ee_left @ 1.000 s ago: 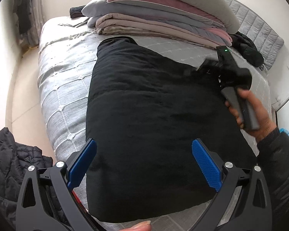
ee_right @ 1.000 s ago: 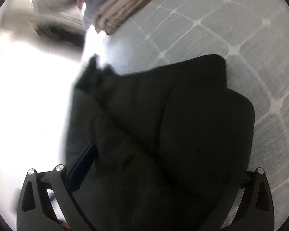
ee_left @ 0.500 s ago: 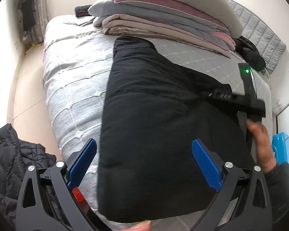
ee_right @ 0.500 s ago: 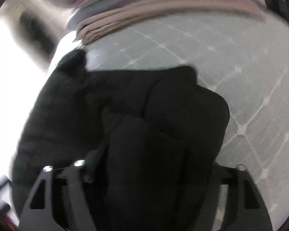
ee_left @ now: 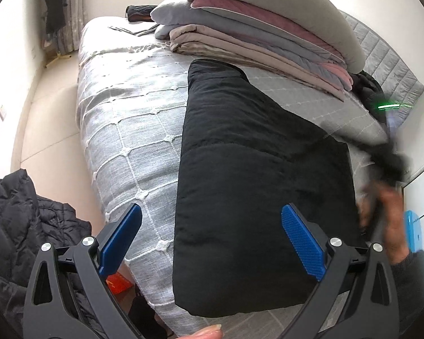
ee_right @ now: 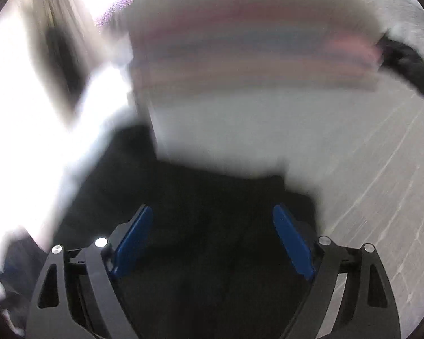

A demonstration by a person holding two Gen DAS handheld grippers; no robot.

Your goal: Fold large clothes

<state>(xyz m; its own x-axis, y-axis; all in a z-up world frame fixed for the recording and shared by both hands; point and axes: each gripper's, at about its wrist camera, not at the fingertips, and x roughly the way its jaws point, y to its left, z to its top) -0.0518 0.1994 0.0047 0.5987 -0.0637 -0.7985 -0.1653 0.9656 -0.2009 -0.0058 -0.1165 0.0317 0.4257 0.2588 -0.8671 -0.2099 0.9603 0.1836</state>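
A large black padded garment (ee_left: 257, 186) lies folded into a long block on the grey quilted bed (ee_left: 127, 130). My left gripper (ee_left: 212, 234) is open and empty, held above the garment's near end at the bed's front edge. My right gripper (ee_right: 212, 237) is open with its blue pads apart, above the dark garment (ee_right: 212, 226); that view is badly blurred. In the left wrist view the right gripper and its hand (ee_left: 387, 192) show as a blur beside the garment's right edge.
A stack of folded blankets and a pillow (ee_left: 257, 25) sits at the head of the bed. A black puffer jacket (ee_left: 22, 220) lies on the floor at the left. A dark item (ee_left: 367, 84) lies by the headboard. A blue object (ee_left: 412, 234) is at the right.
My right gripper has let go of the garment's fold and pulled back to the right, now open. The left gripper has drawn back and shifted its view left.
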